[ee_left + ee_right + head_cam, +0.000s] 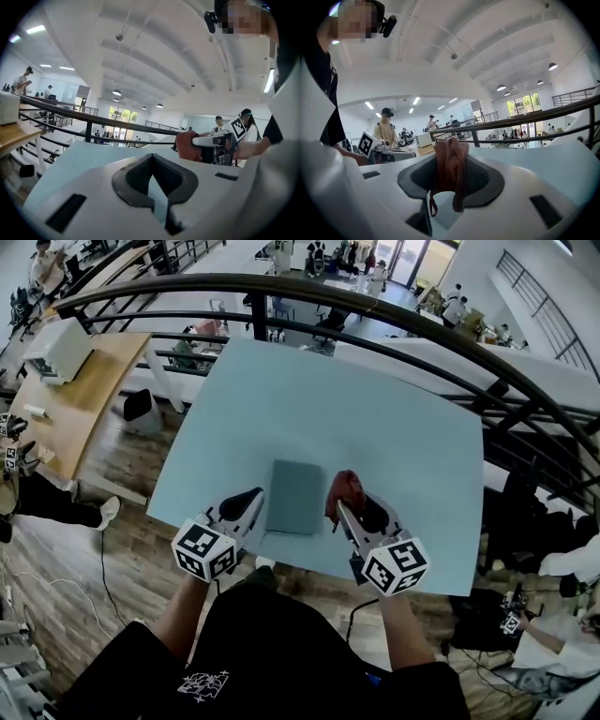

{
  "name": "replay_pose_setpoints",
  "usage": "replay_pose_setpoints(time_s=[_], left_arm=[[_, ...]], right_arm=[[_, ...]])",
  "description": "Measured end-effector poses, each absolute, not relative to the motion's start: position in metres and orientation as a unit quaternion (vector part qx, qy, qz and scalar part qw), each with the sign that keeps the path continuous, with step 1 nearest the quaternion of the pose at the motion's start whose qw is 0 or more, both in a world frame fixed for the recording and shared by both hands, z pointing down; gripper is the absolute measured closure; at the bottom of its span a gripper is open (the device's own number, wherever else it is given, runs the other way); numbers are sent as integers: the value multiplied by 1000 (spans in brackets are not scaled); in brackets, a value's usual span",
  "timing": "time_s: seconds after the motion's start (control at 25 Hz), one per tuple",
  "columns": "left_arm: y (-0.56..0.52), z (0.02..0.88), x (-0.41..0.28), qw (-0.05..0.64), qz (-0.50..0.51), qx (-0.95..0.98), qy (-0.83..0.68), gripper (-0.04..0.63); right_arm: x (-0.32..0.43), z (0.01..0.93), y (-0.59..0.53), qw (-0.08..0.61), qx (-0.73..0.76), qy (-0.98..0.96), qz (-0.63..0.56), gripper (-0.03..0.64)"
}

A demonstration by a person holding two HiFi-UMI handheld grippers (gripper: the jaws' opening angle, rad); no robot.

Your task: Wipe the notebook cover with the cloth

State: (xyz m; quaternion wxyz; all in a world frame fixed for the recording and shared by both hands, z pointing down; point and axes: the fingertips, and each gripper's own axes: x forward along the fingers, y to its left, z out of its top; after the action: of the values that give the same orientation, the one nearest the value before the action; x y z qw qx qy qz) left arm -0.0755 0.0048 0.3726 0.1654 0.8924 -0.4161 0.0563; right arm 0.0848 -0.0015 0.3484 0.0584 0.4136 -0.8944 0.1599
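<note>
Wiping so far: not begun, I judge; the cloth (345, 489) sits beside the right edge of the notebook (293, 496), not on the cover.
Right gripper (337, 509): jaws closed on the bunched red cloth.
Left gripper (251, 502): jaws together, nothing between, just beside the notebook's left edge.
Notebook: flat on the light blue table (394, 427), near its front edge.
Left to do: all the wiping of the cover.

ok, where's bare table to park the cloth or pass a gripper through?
Free: the far half of the table, from the notebook to the railing side, plus the strip along its right edge. Crowded: the near edge, where the left hand-held gripper sits beside the notebook's left and the right hand-held gripper, shut on the cloth, beside its right.
</note>
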Motion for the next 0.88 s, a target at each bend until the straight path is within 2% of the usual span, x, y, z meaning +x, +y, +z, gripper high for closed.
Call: replay_pose_setpoints(time_s=[0.44,0.88], left_arm=[[-69,439,-76,211,102,903,-361,588],[-91,498,-82,263,129,897,-332,588]], right_arm=[[58,414,-76,125,422,-876,195,465],[43,461,-108,151,428,-860,231,466]])
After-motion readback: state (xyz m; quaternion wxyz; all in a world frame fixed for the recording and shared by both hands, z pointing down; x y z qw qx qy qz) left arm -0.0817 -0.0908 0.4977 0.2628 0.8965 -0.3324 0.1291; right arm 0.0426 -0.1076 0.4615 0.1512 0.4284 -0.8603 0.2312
